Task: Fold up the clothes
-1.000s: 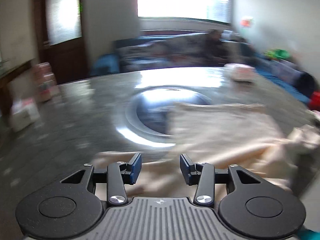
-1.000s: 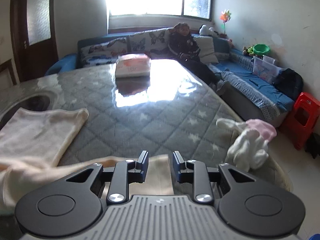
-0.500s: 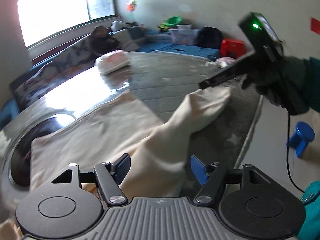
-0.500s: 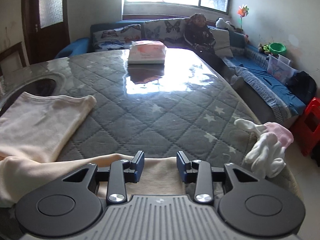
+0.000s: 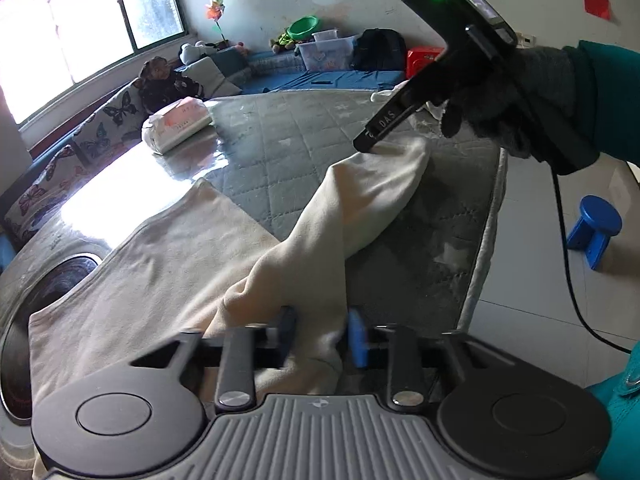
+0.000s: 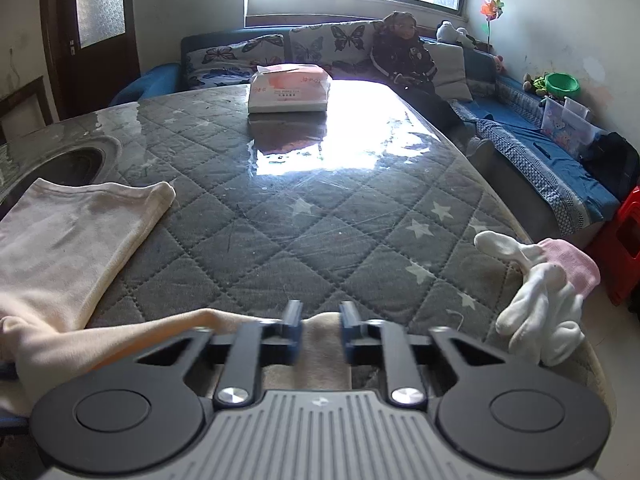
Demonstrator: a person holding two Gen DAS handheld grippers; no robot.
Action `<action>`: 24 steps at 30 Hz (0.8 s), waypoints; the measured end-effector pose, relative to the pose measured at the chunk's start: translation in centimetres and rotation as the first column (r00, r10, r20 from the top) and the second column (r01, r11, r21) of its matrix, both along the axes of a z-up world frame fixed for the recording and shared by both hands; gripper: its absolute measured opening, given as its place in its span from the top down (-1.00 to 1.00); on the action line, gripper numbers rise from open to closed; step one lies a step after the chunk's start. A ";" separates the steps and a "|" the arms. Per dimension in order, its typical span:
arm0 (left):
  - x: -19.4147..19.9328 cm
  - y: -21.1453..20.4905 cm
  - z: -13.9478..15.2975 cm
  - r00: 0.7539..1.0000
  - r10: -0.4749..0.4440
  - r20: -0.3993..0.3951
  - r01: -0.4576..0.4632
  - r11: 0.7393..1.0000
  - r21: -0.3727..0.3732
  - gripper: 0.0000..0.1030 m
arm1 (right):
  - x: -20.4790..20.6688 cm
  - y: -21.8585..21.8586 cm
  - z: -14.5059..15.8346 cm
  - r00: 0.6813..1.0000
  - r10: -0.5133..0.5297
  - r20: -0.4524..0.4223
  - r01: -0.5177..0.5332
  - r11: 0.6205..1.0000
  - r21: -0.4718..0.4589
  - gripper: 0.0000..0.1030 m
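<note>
Cream garment (image 5: pixel 192 264) bunched between both closing tongs, left (image 5: pixel 318 332) tilted downward, right (image 6: pixel 320 330) likewise (gloved hand (image 5: pixel 516 96)).

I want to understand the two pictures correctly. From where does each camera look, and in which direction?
Left wrist: sits on the left claw, looks down its closing fingers at the cream garment; right claw and gloved hand visible.
Right wrist: sits on the right claw, closing on the same garment, facing the window.
Shared: garment, tissue pack, quilted table.

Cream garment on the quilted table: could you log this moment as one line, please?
left gripper: closing on sleeve | right gripper: closing on cuff | cream garment: unfolded
</note>
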State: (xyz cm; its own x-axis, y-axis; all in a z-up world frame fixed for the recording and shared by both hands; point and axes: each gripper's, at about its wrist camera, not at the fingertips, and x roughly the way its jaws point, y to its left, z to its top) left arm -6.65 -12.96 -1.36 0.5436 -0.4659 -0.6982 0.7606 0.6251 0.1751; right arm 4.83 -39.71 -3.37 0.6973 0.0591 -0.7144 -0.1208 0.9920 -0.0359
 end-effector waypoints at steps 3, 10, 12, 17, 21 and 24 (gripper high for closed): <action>0.5 0.5 0.0 0.999 -0.002 -0.039 0.001 0.999 -0.032 0.90 | 0.1 0.1 0.7 1.000 0.012 0.026 -0.012 1.000 0.009 0.86; 0.9 3.0 2.3 0.995 -0.023 -0.094 0.008 0.988 -0.157 0.95 | -1.3 -0.3 5.7 0.969 0.036 0.243 -0.050 0.997 0.052 0.87; 0.7 3.5 2.9 0.993 -0.043 -0.112 0.021 0.981 -0.190 0.95 | -2.4 -1.0 7.1 0.953 0.036 0.302 -0.061 0.995 0.074 0.87; -0.6 3.3 2.6 0.976 -0.144 -0.161 0.106 0.970 -0.219 0.95 | -5.4 -3.2 6.4 0.958 0.004 0.285 -0.021 0.998 0.055 0.81; -1.3 2.4 1.7 0.957 -0.213 -0.195 0.174 0.964 -0.199 0.95 | -6.5 -5.3 4.2 0.977 -0.104 0.185 0.105 0.994 0.004 0.75; -1.5 2.2 1.2 0.945 -0.249 -0.214 0.210 0.960 -0.187 0.94 | -7.8 -5.6 4.1 0.982 -0.107 0.156 0.104 0.994 0.027 0.65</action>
